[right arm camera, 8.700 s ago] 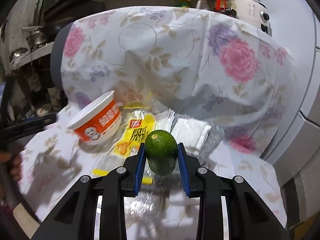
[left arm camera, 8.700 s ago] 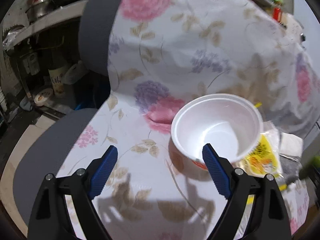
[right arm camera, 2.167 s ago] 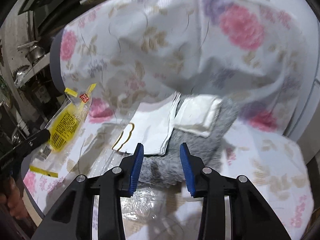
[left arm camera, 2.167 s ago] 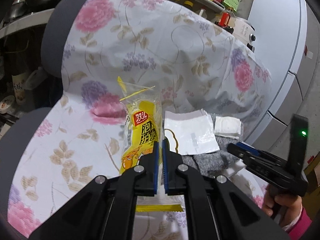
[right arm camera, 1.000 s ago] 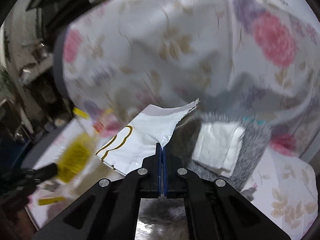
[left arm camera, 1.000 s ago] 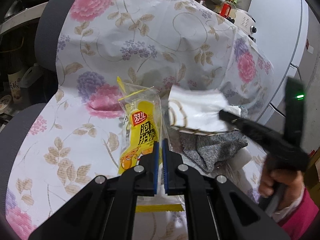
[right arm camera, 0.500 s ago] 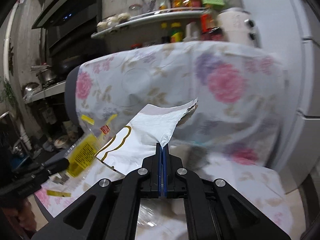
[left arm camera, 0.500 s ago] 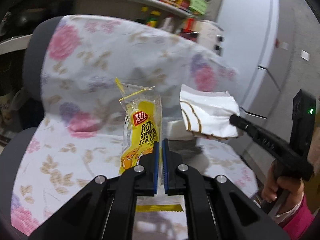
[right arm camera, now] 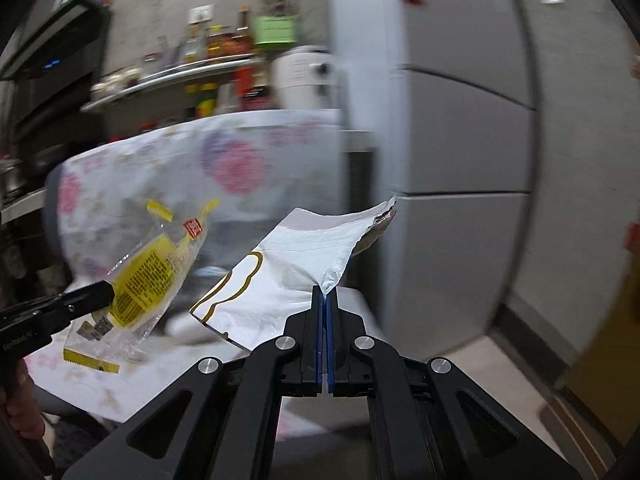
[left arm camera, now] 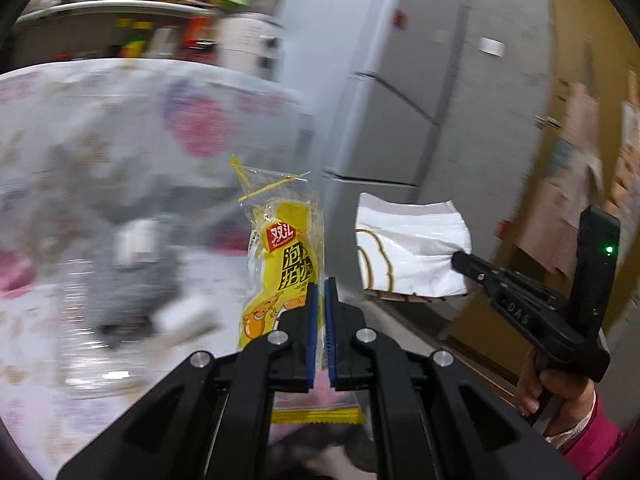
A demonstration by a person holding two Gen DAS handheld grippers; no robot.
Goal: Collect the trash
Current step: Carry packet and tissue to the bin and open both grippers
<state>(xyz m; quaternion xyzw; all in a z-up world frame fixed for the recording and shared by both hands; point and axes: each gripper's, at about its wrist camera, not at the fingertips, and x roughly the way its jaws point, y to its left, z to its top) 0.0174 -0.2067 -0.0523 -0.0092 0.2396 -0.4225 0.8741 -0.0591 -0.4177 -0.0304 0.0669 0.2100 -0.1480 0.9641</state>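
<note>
The left gripper [left arm camera: 319,292] is closed on a yellow wrapper [left arm camera: 284,260], which is pinched near its lower end and stands upright above the fingers. The right gripper [right arm camera: 324,300] is closed on the corner of a white bag [right arm camera: 288,280], which fans out to the left. Both pieces are held in the air, clear of the floral cover [right arm camera: 192,168].

During the carry, both grips should be kept firm and the two pieces kept apart so that neither film snags. Release should be made only once over a bin.

No bin is visible in either view. The background is blurred, so the items left on the cover cannot be identified. The wrapper's lower edge is partly hidden behind the left fingers.
</note>
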